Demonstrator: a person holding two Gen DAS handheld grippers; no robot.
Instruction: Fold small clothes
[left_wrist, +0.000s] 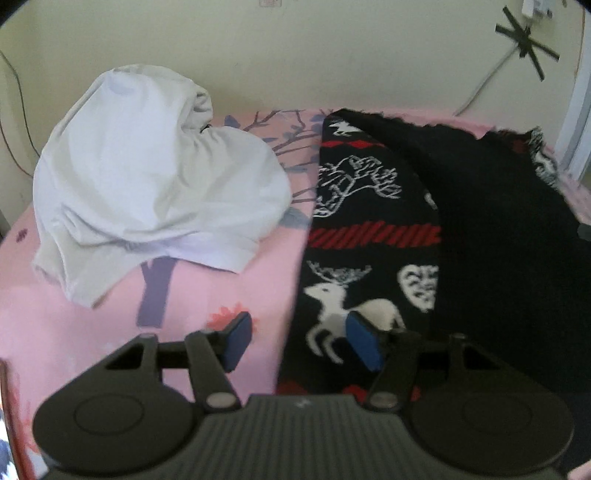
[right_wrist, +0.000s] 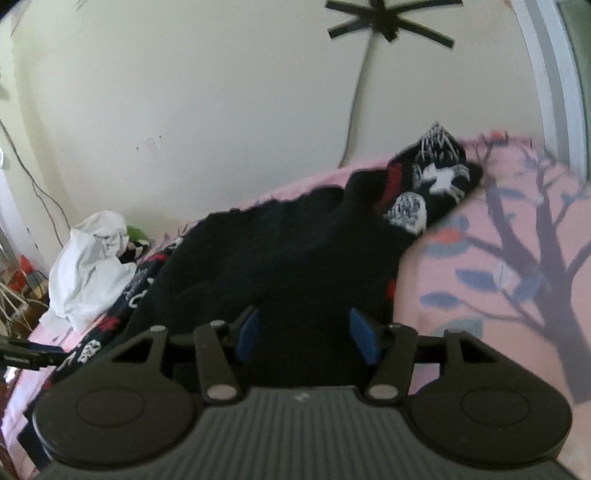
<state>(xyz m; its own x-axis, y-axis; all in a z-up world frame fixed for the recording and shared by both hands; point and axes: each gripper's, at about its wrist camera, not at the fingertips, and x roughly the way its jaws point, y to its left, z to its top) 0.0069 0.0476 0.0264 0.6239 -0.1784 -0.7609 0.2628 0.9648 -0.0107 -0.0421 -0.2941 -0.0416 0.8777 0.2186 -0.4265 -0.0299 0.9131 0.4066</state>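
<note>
on the bed (left_wrist: 92, 332), pink tree-print sheet, 2 garments: black knit sweater (left_wrist: 369, 229) with deer pattern spread right of centre, crumpled white shirt (left_wrist: 147, 177) just left of it, apart. left tongs (left_wrist: 295, 343) open over the sweater's left edge, gripping nothing. right tongs (right_wrist: 306, 336) open over its plain black side, also empty. judgement: knit is thick, soft, heavier than the shirt, won't slip but will sag and stretch. pinch at hem or edge corners with both tongs, not mid-panel.
</note>
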